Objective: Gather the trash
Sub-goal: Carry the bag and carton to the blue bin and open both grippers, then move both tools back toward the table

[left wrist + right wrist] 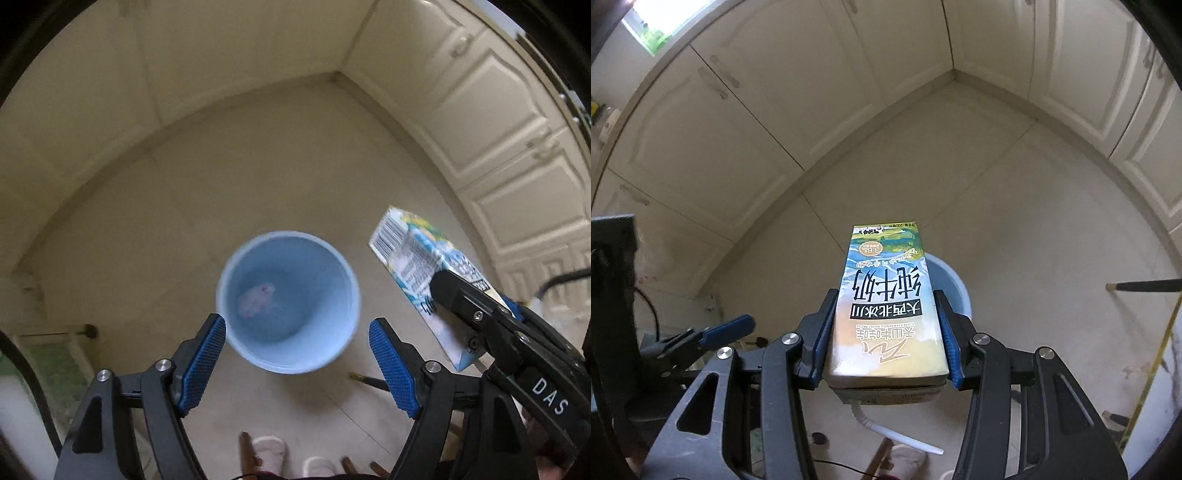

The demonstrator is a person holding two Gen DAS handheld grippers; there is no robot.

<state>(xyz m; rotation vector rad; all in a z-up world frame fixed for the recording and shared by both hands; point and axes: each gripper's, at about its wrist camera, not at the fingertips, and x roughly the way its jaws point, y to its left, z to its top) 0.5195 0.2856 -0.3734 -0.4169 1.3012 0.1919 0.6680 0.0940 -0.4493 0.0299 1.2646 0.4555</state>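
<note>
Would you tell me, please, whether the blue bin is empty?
Not empty: the blue bin stands upright on the floor with one crumpled pale wad at its bottom.

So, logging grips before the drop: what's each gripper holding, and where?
Right gripper clamps the milk carton by its side faces near the straw end; left gripper holds nothing.

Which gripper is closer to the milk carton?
Right. The right gripper is clamped on the milk carton; the left gripper, empty, is beside it above the blue bin.
</note>
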